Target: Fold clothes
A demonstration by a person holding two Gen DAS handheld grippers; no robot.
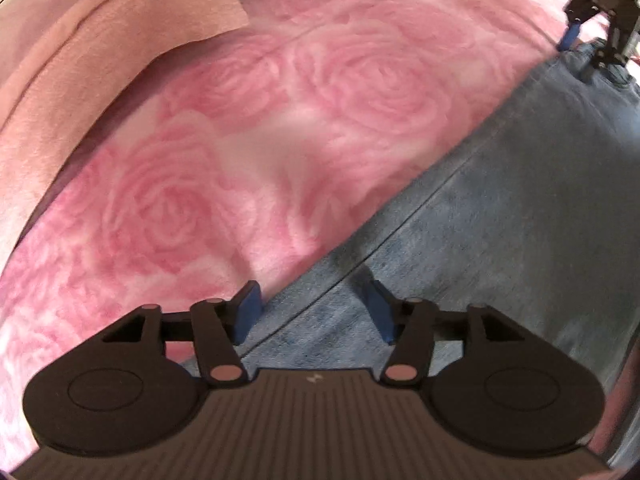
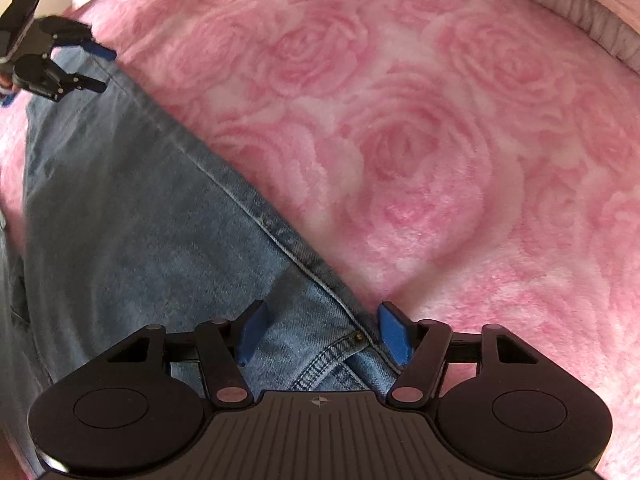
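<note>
Jeans (image 1: 500,208) lay flat on the rose blanket (image 1: 248,140) — left gripper (image 1: 314,308) at seven o'clock, right gripper (image 2: 320,332) at five, both spread wide astride the seam edge, seemingly poised to pinch for folding.

A home bedroom: a bed spread with a plush pink blanket (image 2: 420,152) printed with large roses, a plain peach-pink towel or throw (image 1: 92,64) lying at its far edge, and a pair of blue jeans (image 2: 132,216) laid out flat on the bed
</note>
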